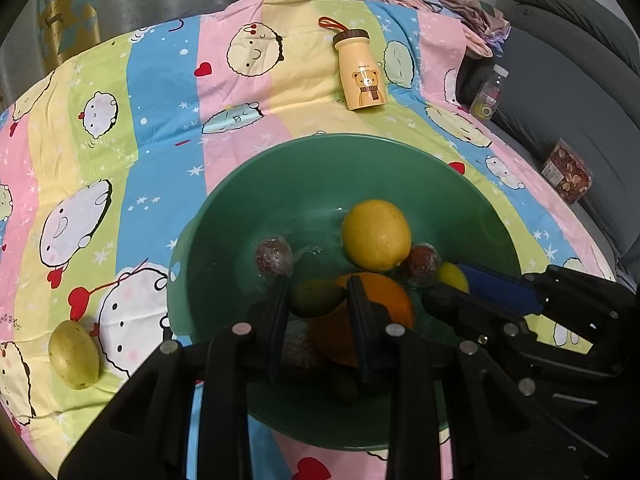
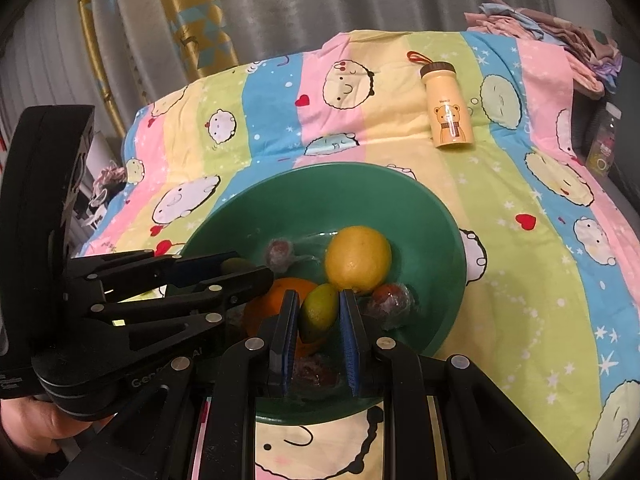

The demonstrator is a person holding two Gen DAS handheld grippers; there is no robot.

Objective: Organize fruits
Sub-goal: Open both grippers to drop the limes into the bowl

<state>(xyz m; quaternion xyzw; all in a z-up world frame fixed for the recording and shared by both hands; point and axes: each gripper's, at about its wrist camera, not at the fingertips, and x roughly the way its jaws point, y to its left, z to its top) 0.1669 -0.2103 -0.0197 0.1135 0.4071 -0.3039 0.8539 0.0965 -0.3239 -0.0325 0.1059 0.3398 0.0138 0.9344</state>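
Currently catalogued: one green bowl on a striped cartoon-print bedsheet, holding most of the fruit. Contents: a large yellow lemon toward the far side; an orange nearer the cameras; a small green lime touching the orange's left side in the left wrist view; a small yellow-green fruit on the orange's right; several plastic-wrapped reddish fruits, one left of the lemon, one right, another partly hidden low in the bowl. One item outstanding: a yellow-green pear-like fruit lying on the sheet, well apart from the bowl on its left. Left gripper: over the bowl's near rim, jaws narrow, apparently unloaded; the lime and orange show in the gap beyond the fingertips, and whether the pads touch either cannot be told. Right gripper: jaws at their narrowest, the small yellow-green fruit sitting in line between the fingers; it seems pinched or just set down among the others, but contact cannot be confirmed from these views. Step judged in hand: depositing a fruit into the bowl. Next move, as a judgement: release and lift clear without knocking the lemon, then send the left gripper out to the lone fruit, jaws widened well beyond its girth. Unrelated: a yellow bear-print bottle lying beyond the bowl.
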